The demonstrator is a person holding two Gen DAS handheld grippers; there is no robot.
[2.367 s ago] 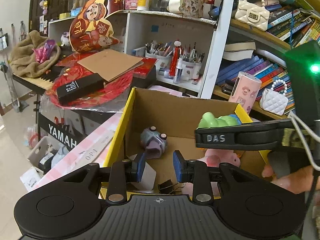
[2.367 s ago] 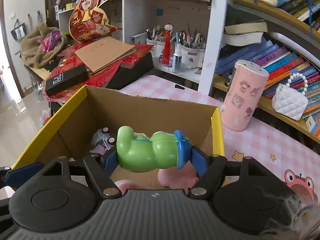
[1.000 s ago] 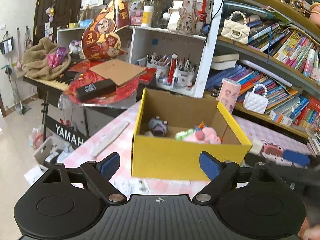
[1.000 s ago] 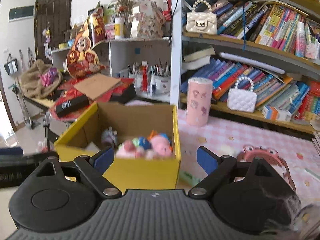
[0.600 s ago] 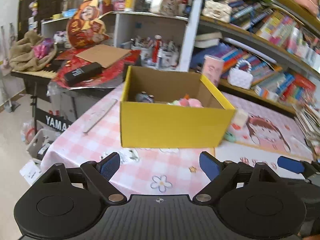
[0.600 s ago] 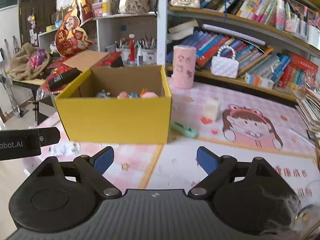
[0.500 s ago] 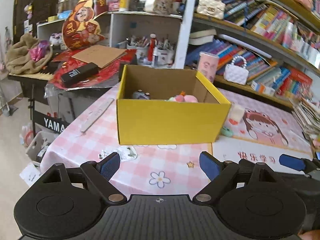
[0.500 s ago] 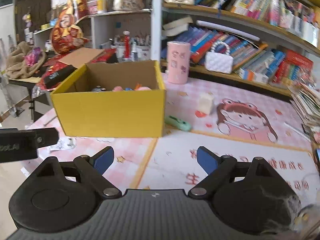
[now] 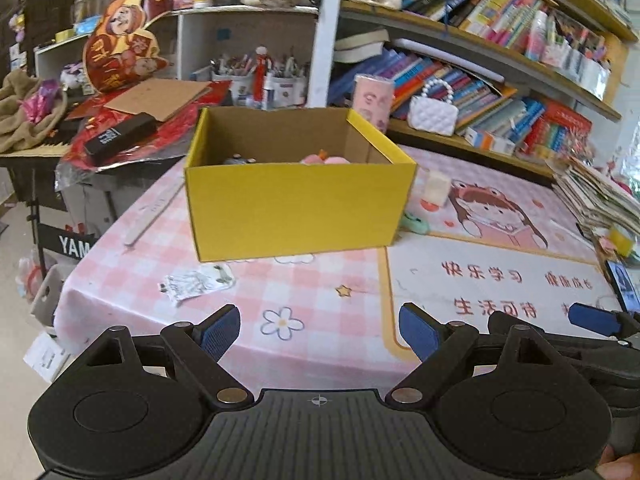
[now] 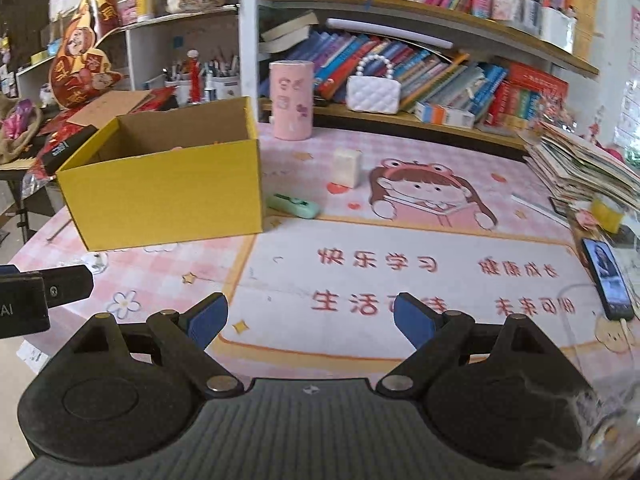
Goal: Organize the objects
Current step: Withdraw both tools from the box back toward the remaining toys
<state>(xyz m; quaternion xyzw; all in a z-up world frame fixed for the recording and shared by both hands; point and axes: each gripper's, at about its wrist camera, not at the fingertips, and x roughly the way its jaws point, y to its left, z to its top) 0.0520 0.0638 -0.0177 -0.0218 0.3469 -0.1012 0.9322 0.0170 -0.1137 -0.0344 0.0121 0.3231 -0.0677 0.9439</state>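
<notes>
Left gripper [image 9: 319, 330] and right gripper [image 10: 311, 318]: fingers spread wide, both empty, near the table edge. Yellow box [image 10: 168, 192] sits on the pink tablecloth [image 10: 400, 248], toys inside. Green cutter [image 10: 293, 205] lies just right of it: likely light, rigid, slippery; pinch across its narrow sides.

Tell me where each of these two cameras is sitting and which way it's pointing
Left wrist: rides the left gripper, low before the table's near edge, facing the yellow box and bookshelves; its open fingers show, with the right gripper at the right edge.
Right wrist: rides the right gripper, further right, facing the pink mat and phone; open fingers show.
Shared: box, pink cylinder, green item.
</notes>
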